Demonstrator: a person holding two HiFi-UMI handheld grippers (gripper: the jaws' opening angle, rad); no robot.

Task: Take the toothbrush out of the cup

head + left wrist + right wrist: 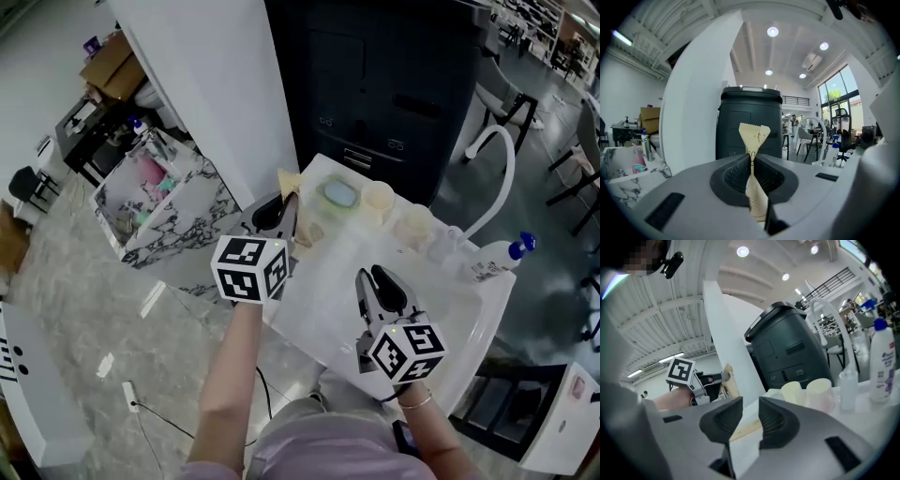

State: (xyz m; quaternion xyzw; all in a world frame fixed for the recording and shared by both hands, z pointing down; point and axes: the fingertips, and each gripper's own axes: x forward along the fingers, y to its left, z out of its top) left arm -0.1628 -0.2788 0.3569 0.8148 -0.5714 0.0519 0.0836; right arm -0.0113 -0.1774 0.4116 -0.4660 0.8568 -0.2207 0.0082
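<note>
My left gripper is shut on a cream paper sleeve with a serrated end, held at the left edge of the white washstand. In the left gripper view the sleeve stands upright, pinched between the pads at the gripper's tips. The right gripper hovers over the washstand's middle, open, with nothing between its jaws. In the right gripper view, past that gripper, a tan strip lies on the white top; I cannot tell what it is. Two pale cups stand at the back. No toothbrush shows clearly.
A blue-capped white bottle and a white arched faucet stand at the right. A round blue-green dish sits left of the cups. A dark bin and a white pillar rise behind. A marble-patterned box sits on the floor at the left.
</note>
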